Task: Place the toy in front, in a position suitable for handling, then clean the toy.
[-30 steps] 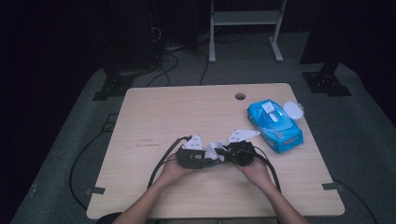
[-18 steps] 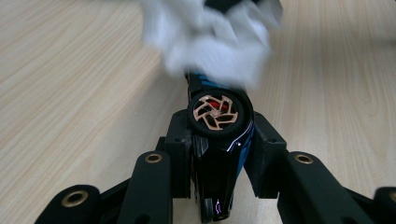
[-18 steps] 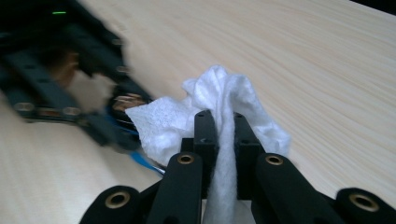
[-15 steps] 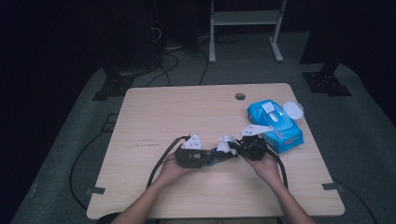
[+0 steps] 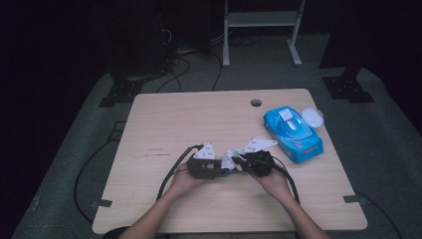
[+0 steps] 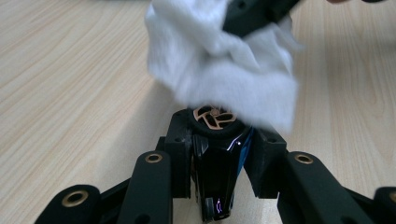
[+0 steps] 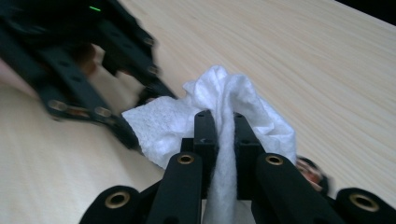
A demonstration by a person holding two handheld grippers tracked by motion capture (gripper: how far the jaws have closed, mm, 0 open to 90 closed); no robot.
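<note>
Going left to right across the table: the left tongs are closed on a small glossy black object with a bronze-coloured emblem on its round end. What it is I cannot tell for sure. It looks hard, smooth and light, so it is likely to slip or twist under pressure. The jaws grip its flat sides just below the emblem, which seems the surest hold, leaving the top free.

Touching that top is a white wipe, bunched and draped over the emblem. It is thin, limp and nearly weightless. It will crumple and trail rather than keep a shape, and it may drag on the glossy surface if damp. The right tongs are closed on it, pinching a gathered fold between the pads with loose cloth spilling out to both sides. A bunched fold like this is the right place to hold it; a single edge would probably pull free or tear.

In the high view both sets of tongs meet near the table's front middle. Well to the right lies a blue wipe pack with its lid open.
</note>
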